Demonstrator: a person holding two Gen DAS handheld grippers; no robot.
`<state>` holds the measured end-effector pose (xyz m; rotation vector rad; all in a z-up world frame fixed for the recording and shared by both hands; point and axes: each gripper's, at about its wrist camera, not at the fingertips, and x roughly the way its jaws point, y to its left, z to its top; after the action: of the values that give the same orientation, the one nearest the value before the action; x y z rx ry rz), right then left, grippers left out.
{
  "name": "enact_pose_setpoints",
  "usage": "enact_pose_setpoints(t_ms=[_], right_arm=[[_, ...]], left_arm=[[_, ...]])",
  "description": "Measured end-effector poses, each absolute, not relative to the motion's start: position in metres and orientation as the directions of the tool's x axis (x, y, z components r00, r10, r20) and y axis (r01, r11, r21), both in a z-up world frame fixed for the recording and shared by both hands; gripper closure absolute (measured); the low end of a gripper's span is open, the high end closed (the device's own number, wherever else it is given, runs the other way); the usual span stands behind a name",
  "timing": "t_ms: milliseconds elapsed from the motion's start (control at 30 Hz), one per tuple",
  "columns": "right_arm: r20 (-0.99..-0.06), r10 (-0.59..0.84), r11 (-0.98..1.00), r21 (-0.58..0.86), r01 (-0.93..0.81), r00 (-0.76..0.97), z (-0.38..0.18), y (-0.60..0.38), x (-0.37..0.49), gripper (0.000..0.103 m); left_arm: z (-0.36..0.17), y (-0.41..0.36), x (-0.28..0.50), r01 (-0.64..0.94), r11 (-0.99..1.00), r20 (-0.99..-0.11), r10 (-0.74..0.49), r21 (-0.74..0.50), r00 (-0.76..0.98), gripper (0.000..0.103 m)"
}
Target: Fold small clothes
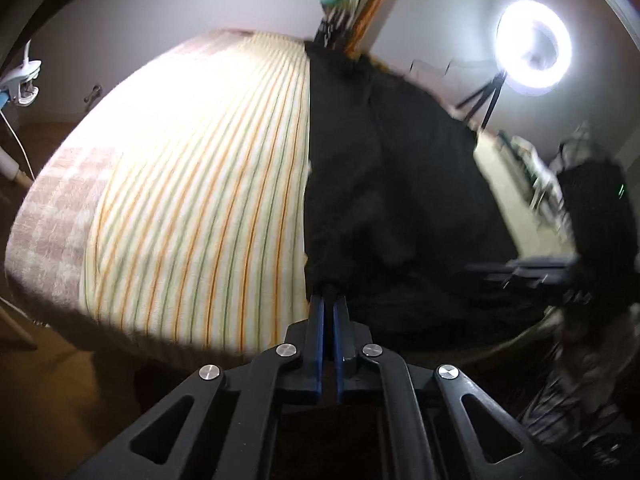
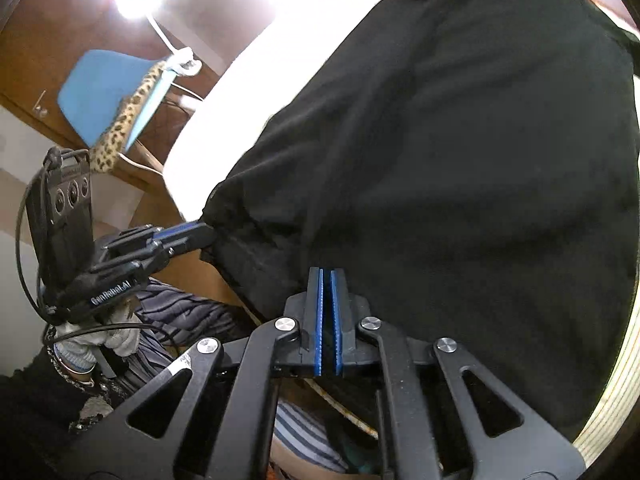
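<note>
A black garment (image 1: 384,184) lies spread over the right part of a table covered with a striped cloth (image 1: 192,184). My left gripper (image 1: 329,298) is shut on the garment's near left corner. In the right wrist view the garment (image 2: 460,152) fills most of the frame. My right gripper (image 2: 329,272) is shut on its near edge. The left gripper (image 2: 200,234) also shows there, at the left, pinching the garment's corner. The right gripper (image 1: 472,268) shows blurred at the right of the left wrist view.
A lit ring light (image 1: 532,50) on a tripod stands behind the table at the right. A blue chair (image 2: 108,96) with a leopard-print cloth stands to the left of the table. A clip lamp (image 1: 22,84) is at the far left. The person's striped clothing (image 2: 180,312) is close below.
</note>
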<state>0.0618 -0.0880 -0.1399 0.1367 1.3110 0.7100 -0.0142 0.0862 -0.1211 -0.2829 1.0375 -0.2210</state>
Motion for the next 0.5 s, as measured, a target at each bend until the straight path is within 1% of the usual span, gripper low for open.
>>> enact_pose_setpoints(t_ms=[100,133,167,267,333,400,433,500], right_arm=[[-0.813,0.572,0.773,0.493,-0.399,0.104,-0.13,-0.097,0.058,0.098],[-0.804,0.582,0.769,0.498,-0.401,0.119,-0.126,-0.1,0.058,0.098],[-0.795,0.59,0.769,0.5,-0.399,0.141,-0.119,-0.106,0.057,0.098],[-0.774,0.596,0.778,0.489,-0.395,0.217,-0.097,-0.126,0.056,0.096],[-0.766,0.58,0.797,0.463,-0.387,0.278,-0.083,-0.142,0.056,0.087],[-0.752,0.56,0.819,0.439,-0.369,0.347,-0.068,-0.162,0.055,0.06],[-0.741,0.556,0.824,0.436,-0.361,0.375,-0.061,-0.17,0.056,0.056],[-0.73,0.549,0.832,0.434,-0.345,0.407,-0.051,-0.182,0.058,0.055]], left_arm=[[-0.115,0.082,-0.023,0.052,0.962,-0.816,-0.254,-0.267,0.52,0.088],[-0.109,0.083,-0.027,0.052,0.966,-0.807,-0.242,-0.254,0.539,0.078],[-0.104,0.083,-0.031,0.051,0.968,-0.797,-0.23,-0.244,0.559,0.077],[-0.089,0.079,-0.039,0.076,0.971,-0.766,-0.226,-0.227,0.602,0.077],[-0.08,0.071,-0.042,0.101,0.972,-0.742,-0.227,-0.211,0.631,0.076],[-0.073,0.057,-0.043,0.14,0.966,-0.713,-0.256,-0.218,0.653,0.074],[-0.07,0.047,-0.041,0.165,0.96,-0.702,-0.277,-0.225,0.657,0.072],[-0.067,0.029,-0.041,0.209,0.948,-0.686,-0.317,-0.238,0.655,0.069]])
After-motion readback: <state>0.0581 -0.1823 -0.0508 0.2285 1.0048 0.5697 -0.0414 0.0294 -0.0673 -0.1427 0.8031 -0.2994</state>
